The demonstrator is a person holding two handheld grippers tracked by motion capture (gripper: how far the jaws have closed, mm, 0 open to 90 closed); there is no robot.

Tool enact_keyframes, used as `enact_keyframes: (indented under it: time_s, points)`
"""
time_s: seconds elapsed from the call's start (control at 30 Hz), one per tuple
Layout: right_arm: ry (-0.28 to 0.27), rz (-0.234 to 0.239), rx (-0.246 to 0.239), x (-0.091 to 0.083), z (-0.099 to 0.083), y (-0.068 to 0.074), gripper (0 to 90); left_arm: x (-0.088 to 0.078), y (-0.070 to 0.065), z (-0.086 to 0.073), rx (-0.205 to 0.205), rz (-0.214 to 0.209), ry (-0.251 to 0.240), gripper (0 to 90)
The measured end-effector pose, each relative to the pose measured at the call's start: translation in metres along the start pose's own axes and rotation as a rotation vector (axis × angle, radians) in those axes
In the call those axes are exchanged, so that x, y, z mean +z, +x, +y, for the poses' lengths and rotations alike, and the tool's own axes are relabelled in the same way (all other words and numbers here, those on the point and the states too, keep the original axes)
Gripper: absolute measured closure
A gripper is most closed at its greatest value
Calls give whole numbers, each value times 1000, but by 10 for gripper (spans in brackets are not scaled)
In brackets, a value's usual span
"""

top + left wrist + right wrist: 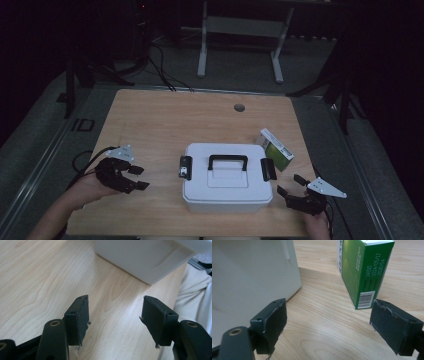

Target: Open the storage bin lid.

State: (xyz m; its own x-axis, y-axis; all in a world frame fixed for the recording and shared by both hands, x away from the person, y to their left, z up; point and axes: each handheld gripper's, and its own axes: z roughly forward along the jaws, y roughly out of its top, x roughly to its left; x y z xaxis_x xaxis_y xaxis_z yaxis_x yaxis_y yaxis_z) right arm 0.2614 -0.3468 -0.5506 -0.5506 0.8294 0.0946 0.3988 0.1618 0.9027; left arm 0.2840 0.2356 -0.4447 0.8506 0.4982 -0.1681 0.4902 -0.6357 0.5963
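A white lidded box (227, 177) with a black handle (228, 160) and black side latches sits in the middle of the wooden table (165, 120). A green and white carton (276, 149) stands upright just right of it. My left gripper (139, 178) hovers left of the box, open, with nothing between its jaws. In the left gripper view the box's corner (150, 257) lies ahead of that gripper (115, 312). My right gripper (291, 184) rests near the box's front right corner, open and empty. In the right gripper view, the gripper (328, 317) faces the box wall (249, 272) and the carton (364, 270).
A round grommet hole (239, 107) marks the table's far edge. Black cables (85, 165) trail off the table's left side. A white frame's legs (240, 45) stand on the floor beyond. A pale sleeve (195, 297) shows in the left gripper view at right.
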Motion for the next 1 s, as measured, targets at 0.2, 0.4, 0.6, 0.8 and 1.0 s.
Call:
enact_keyframes:
  time_s: [0.2, 0.4, 0.6, 0.8, 1.0]
  points:
    - [4, 1, 2, 0, 0, 0, 138, -7, -6, 21, 49, -19, 25, 394]
    - [2, 4, 11, 0, -1, 0, 138, -11, -13, 45, 96, -12, 55, 396]
    - [8, 6, 13, 1, -1, -1, 138, -14, -24, 71, 165, -9, 93, 396]
    - [20, 6, 12, 2, -2, 0, 138, -10, -36, 96, 229, -14, 125, 396]
    - [12, 9, 25, 1, -3, -2, 138, -4, -43, 115, 267, -22, 138, 396]
